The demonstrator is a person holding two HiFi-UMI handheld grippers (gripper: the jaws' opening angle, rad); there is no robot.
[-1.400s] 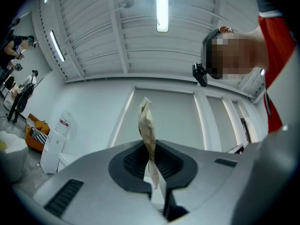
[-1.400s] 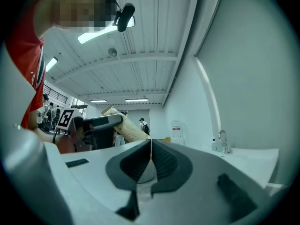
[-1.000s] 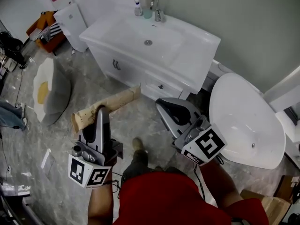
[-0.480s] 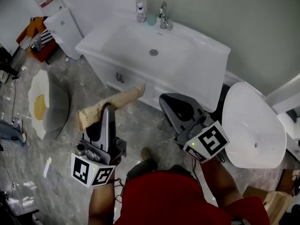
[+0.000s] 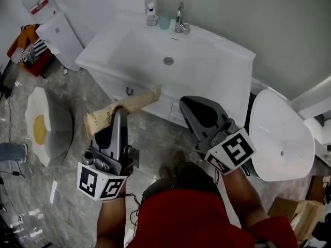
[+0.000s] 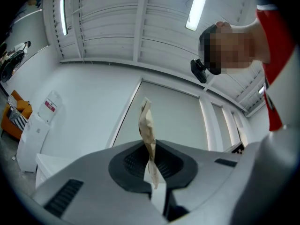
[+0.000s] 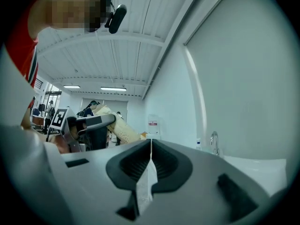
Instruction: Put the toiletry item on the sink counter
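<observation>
Holding pack [image 5: 137, 101] by a thin pinch.
Gripping one edge of the flat tan pack in the nearly shut left tool [image 5: 120, 112], over the floor [image 5: 155, 138], short of the counter [image 5: 227, 48], with the right tool [image 5: 201, 112] closed, empty. Could slip or pivot loose mid-swing, or snag the counter's front edge.

**Room survey: bathroom mock-up inside a hall**

Floor [image 5: 67, 190]: grey marbled tile, glossy. Back wall [image 5: 269, 14]: plain grey-green. Against it, a white vanity tabletop [image 5: 227, 56] with a moulded basin and a chrome faucet [image 5: 179, 18] at the rear edge; drawer fronts [image 5: 129, 91] below. White toilet [image 5: 282, 136], lid down, just beside the vanity. Fried-egg-shaped rug [image 5: 32, 107] on the floor, well apart from the vanity. White cabinet [image 5: 59, 32] at the corner. Cardboard box [image 5: 297, 216] near the toilet. Ceiling [image 6: 117, 27]: white ribbed panels, lit tube lamp [image 6: 199, 6].
</observation>
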